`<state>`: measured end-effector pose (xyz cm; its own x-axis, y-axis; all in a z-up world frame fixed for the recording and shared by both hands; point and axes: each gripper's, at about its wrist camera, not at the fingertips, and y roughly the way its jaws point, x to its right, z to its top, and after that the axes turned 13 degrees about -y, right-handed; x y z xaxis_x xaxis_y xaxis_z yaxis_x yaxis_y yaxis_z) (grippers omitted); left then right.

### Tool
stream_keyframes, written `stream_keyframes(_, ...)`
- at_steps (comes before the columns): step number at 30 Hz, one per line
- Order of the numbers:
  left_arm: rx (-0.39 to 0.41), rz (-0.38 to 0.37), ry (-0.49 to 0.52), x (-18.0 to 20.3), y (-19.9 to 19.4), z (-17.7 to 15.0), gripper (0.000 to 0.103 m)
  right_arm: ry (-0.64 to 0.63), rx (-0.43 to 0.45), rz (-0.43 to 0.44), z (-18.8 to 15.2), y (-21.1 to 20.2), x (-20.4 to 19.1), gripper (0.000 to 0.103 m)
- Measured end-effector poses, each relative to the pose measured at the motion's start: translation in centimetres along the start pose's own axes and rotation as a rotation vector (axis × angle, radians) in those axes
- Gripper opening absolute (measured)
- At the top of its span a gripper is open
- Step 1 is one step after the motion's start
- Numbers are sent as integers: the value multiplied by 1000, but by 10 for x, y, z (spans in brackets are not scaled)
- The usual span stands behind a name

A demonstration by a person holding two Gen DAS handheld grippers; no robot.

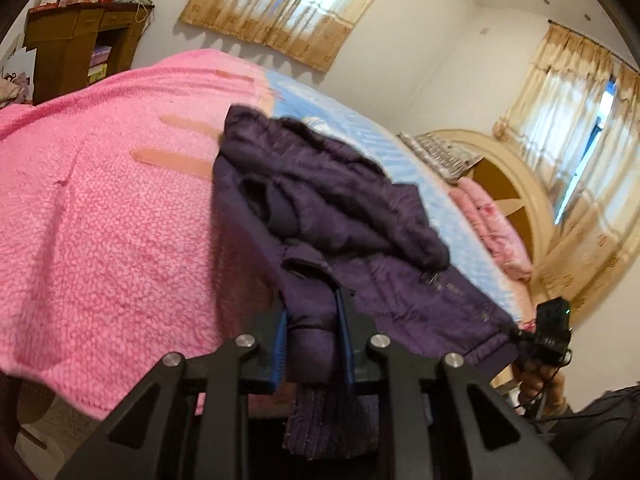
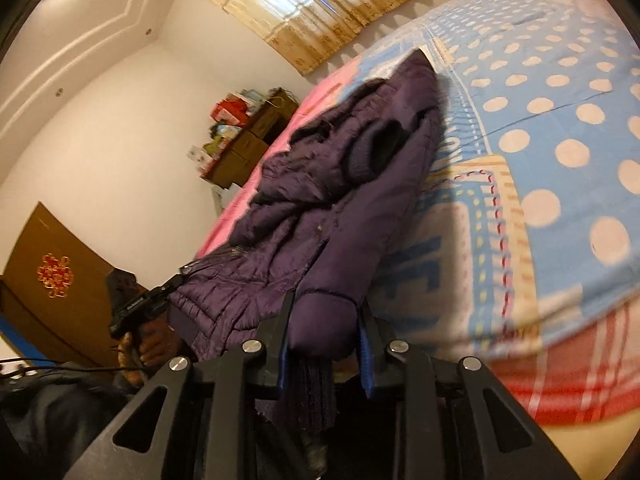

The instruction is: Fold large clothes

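A dark purple quilted jacket (image 1: 332, 208) lies crumpled on the bed, its hem toward me. My left gripper (image 1: 312, 320) is shut on one bottom corner of the jacket, with the ribbed hem hanging below the fingers. My right gripper (image 2: 326, 316) is shut on the other bottom corner of the jacket (image 2: 340, 184). Each gripper shows in the other's view, the right gripper (image 1: 548, 332) at the jacket's right edge, the left gripper (image 2: 136, 308) at its left edge. A sleeve and cuff lie folded over the jacket's middle.
The bed carries a pink fleece blanket (image 1: 100, 200) and a blue polka-dot sheet (image 2: 560, 128). A folded pink quilt (image 1: 492, 224) and a curved headboard (image 1: 516, 176) are at the far end. A brown cabinet (image 1: 72, 36) with boxes stands by the wall.
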<state>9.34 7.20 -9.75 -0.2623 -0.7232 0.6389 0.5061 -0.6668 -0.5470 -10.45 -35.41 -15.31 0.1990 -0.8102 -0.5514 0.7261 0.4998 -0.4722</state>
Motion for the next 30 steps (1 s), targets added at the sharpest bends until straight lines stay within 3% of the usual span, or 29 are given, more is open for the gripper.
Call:
stream_keyframes(4,-7,-50,-24,7,-12,4,22,55,67,67,5,-12,-4,26)
stream_keyframes(7,-6,-85,-66,8,-7,21,22,51,131,109,35,-13,-6,25)
stream_keyframes(10,16,-127,-117,10,-1,46,22,59,191,151,84,-4,-4,25)
stream_keyframes(14,18,-144,-142,17,19,104,22,56,232,156,157,32,5,25)
stream_keyframes(20,-25,-70,-155,17,94,180,22,158,193,35,229,108,62,25)
stream_keyframes(25,-77,62,-229,-17,181,222,23,163,114,-89,252,161,111,26)
stream_keyframes(26,-62,128,-265,-26,195,228,20,166,106,-100,252,171,120,27)
stream_keyframes(28,-66,153,-307,-37,206,234,21,202,92,-101,251,182,135,36)
stream_keyframes(30,-57,152,-356,-42,202,236,34,228,82,-82,249,182,145,48)
